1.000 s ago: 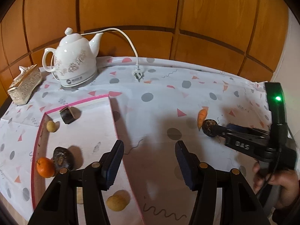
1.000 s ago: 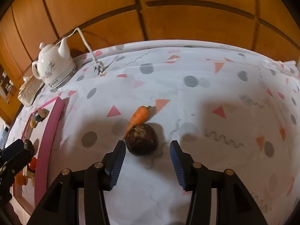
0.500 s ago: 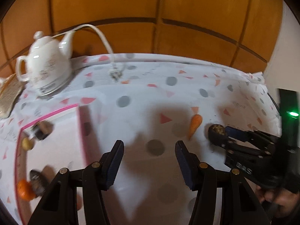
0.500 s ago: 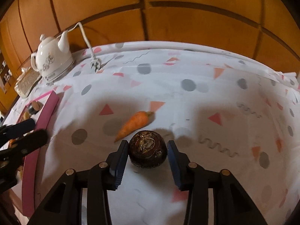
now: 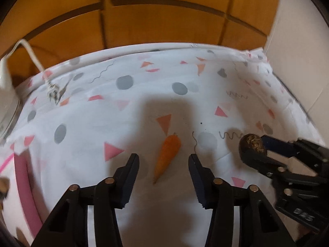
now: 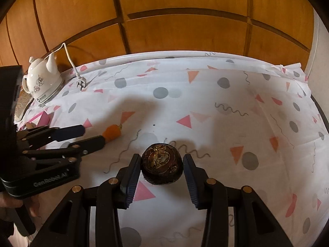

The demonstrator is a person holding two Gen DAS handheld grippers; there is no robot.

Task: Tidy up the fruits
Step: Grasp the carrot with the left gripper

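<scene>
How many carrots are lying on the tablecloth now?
1. The carrot lies on the tablecloth between the open left tongs. Others may be hidden outside the views.

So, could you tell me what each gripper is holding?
Right gripper grips the dark round fruit by its sides; left gripper, open around the carrot, holds nothing.

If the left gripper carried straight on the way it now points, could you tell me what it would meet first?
Most likely the carrot: it lies on the tablecloth between the open fingers of the left gripper. How far above the cloth the gripper is remains unclear.
</scene>
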